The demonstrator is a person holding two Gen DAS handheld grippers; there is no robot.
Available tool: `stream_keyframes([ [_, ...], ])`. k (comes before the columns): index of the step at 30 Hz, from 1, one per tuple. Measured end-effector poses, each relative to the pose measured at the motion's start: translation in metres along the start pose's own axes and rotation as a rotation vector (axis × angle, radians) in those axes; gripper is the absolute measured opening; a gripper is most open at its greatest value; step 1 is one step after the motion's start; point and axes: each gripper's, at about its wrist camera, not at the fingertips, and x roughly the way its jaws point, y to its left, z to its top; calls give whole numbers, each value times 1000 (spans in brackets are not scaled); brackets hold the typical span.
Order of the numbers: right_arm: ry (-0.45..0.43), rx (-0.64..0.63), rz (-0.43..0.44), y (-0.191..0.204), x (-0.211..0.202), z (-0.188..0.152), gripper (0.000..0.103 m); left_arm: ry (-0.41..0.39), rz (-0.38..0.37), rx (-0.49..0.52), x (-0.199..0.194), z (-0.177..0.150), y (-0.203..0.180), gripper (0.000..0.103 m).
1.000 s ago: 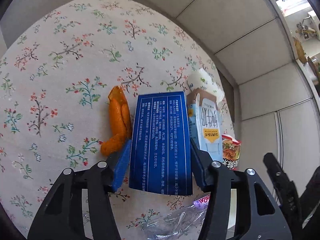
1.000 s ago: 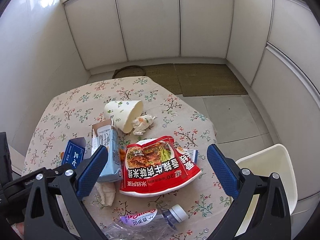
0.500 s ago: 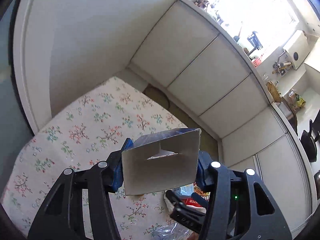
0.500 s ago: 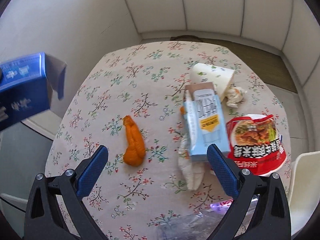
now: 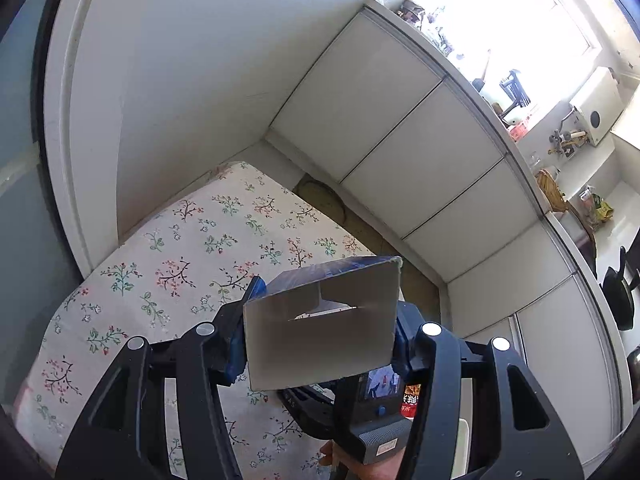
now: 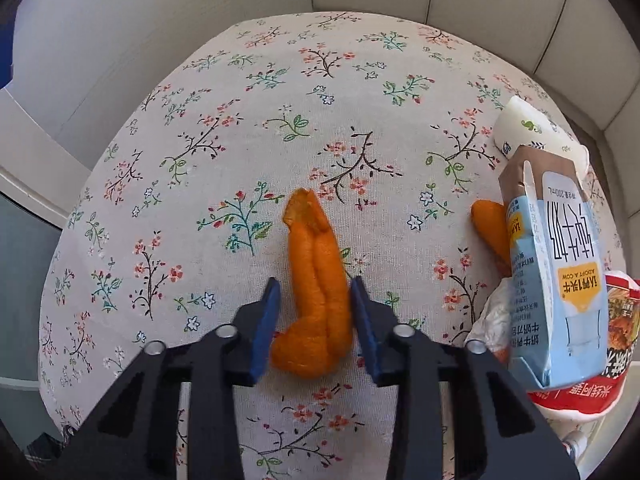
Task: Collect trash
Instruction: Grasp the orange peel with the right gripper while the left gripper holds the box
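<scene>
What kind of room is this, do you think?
Most likely a home kitchen: white cabinets under a counter cluttered with utensils, a pan hanging, and a table with a floral tablecloth.

— What's under everything?
— A round table with a cream floral cloth [image 6: 248, 128].
— And around it?
— White panelled cabinet doors [image 5: 404, 136], a brown woven floor mat [image 5: 324, 196], a cluttered sunlit white counter [image 5: 516, 120].

We saw a curled orange peel [image 6: 316, 284] lying flat, pointing twelve o'clock, a milk carton [image 6: 556, 280] at three o'clock.
</scene>
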Motion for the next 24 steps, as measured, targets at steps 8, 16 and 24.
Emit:
stream_keyframes([
  [8,-145,31,55,-16,-64,-5,25,-45,20,19,-8,-1,-7,52],
  [16,-373,38,39,-35,-165,-27,25,-86,7,43,-16,-8,-25,52],
  [24,-556,107,-31,-75,-224,-51,25,-120,-14,137,-22,-22,-60,52],
])
